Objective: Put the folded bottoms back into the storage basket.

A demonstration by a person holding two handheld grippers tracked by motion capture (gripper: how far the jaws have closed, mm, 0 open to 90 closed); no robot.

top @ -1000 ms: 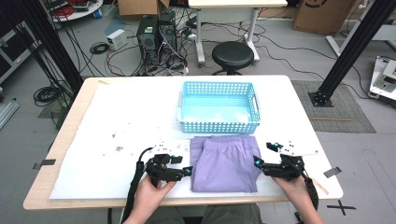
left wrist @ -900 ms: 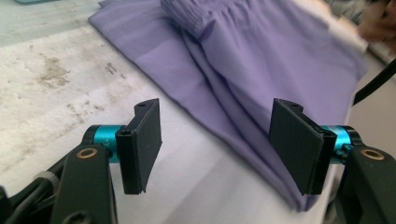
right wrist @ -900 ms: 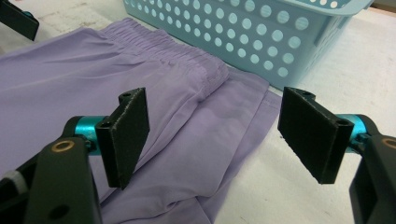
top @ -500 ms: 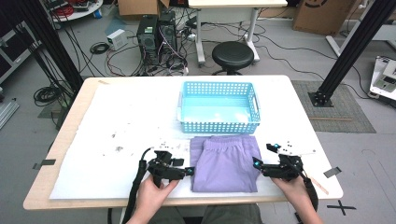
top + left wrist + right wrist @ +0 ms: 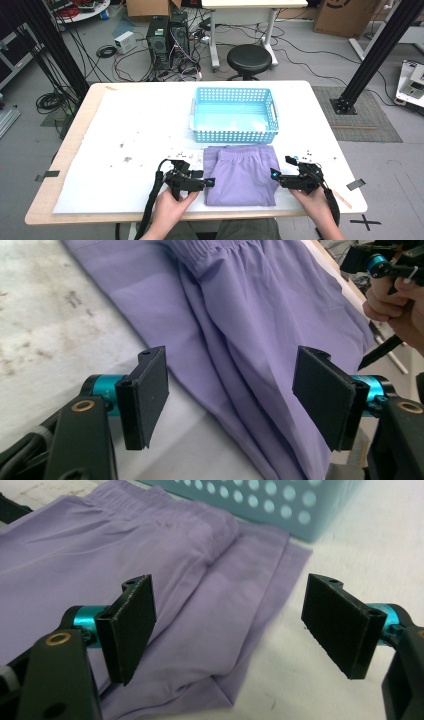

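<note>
Folded purple shorts [image 5: 242, 175] lie flat on the white-covered table, just in front of a light blue perforated basket [image 5: 234, 135]. My left gripper [image 5: 209, 182] sits at the shorts' left edge. In the left gripper view its jaws [image 5: 230, 390] stand wide apart over that edge of the cloth [image 5: 260, 315]; they have just been opening and no pad presses on the fabric. My right gripper [image 5: 281, 168] is at the shorts' right edge. Its jaws [image 5: 227, 622] are open above the folded corner of the shorts [image 5: 150, 580], with the basket [image 5: 280, 500] behind.
The basket looks empty. Small dark specks [image 5: 127, 159] dot the white sheet to the left. Bare sheet [image 5: 140, 115] stretches left of the basket. The table's front edge runs just under both hands. Beyond the far edge stand a stool [image 5: 249, 59] and computer cases [image 5: 167, 35].
My left gripper has edged slightly right toward the shorts' left edge. The right gripper and the shorts have stayed where they were.
</note>
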